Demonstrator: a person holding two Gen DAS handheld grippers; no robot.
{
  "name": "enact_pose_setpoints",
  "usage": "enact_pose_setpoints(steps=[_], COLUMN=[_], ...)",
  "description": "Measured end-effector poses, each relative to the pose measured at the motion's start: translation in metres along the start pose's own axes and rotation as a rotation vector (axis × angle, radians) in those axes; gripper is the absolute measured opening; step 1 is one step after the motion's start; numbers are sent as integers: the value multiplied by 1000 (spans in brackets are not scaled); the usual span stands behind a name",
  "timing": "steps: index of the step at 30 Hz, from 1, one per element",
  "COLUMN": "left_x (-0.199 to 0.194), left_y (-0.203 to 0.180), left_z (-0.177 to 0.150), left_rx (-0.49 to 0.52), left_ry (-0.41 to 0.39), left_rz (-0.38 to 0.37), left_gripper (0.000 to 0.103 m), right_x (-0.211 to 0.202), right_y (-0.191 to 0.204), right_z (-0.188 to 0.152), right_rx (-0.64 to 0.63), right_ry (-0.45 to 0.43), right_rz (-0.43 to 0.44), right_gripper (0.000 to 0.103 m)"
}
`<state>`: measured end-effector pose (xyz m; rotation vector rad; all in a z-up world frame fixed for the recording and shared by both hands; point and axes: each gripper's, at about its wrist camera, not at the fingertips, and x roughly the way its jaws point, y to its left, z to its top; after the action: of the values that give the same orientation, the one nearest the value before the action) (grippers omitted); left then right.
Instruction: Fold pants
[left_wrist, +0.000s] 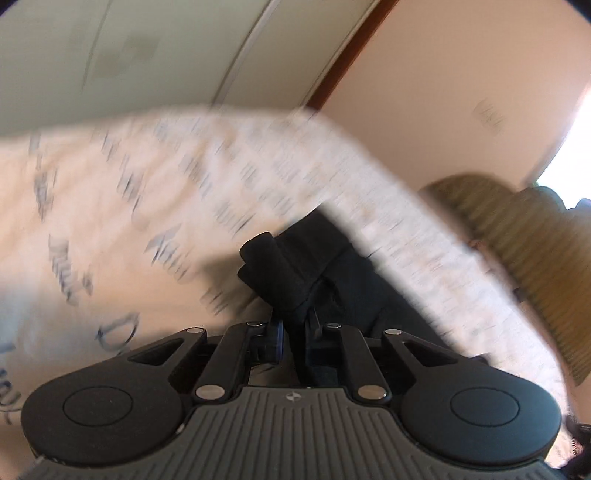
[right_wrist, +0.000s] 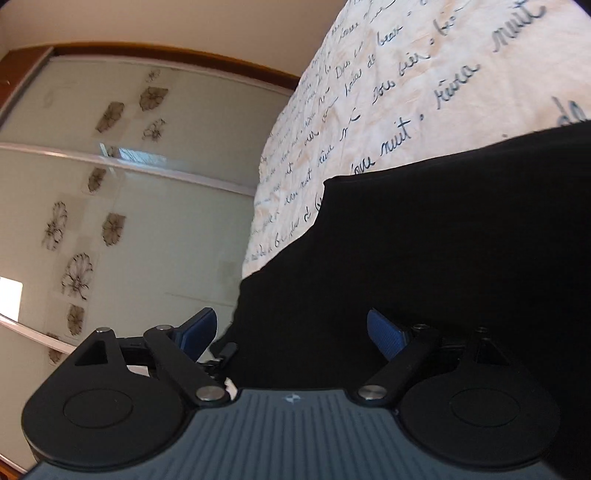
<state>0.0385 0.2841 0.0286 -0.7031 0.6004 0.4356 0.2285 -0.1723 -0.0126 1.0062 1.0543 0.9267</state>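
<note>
Although the left wrist view is smeared by motion, it shows the left gripper (left_wrist: 295, 328) with its jaws drawn nearly together on a bunched fold of the black pants (left_wrist: 295, 266). The fabric rises straight ahead from between the pads and thickens into a rolled hem or band just beyond them. The pants lie on the bed sheet (left_wrist: 110, 206), a cream cloth printed with script, and their dark length runs away from the gripper toward the sheet's far edge. Beyond that edge sits a ribbed olive cushion (left_wrist: 524, 243), and behind the bed a pale wardrobe door (left_wrist: 147, 55).

In the right wrist view, the right gripper (right_wrist: 291, 332) stands spread wide, its blue pads (right_wrist: 384, 332) well apart. The pants (right_wrist: 424, 258) fill the space ahead and to the right, covering the sheet (right_wrist: 406, 74) there, and their edge crosses between the jaws without either pad pressing on it. A flower-patterned sliding door (right_wrist: 129, 184) lies left of the bed.

Judging from this, the left hand alone has the cloth; the right would need to close on the edge directly ahead before any fold can be carried over.
</note>
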Motion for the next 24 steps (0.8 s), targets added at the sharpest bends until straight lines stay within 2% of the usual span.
enact_pose_setpoints(steps=[4, 5, 7, 9, 12, 15, 20, 22, 24], left_x=[-3, -7, -22, -46, -83, -105, -97, -84, -72], left_y=[3, 5, 11, 12, 8, -13, -88, -122, -151], left_z=[-5, -3, 1, 6, 9, -1, -42, -68, -97], left_rx=[-19, -47, -77, -50, 15, 86, 292, 367, 447], left_ry=[-13, -9, -29, -116, -230, -263, -183, -87, -23], left_rz=[-20, -33, -25, 0, 31, -16, -178, -252, -318], left_gripper=[27, 36, 34, 34, 34, 34, 44, 45, 47], right_x=[-7, -10, -16, -33, -83, -150, -254, -285, -306], right_y=[-18, -18, -11, -5, -5, -18, -30, -32, -37], right_z=[-1, -3, -7, -18, -43, -74, -124, -139, -149], right_rx=[49, 56, 58, 51, 54, 104, 171, 181, 217], right_ry=[-49, -67, -95, -134, -258, -443, -778, -870, -923], right_rz=[30, 36, 13, 4, 15, -9, -111, -165, -208], right_gripper=[88, 88, 89, 90, 90, 90, 90, 92, 92])
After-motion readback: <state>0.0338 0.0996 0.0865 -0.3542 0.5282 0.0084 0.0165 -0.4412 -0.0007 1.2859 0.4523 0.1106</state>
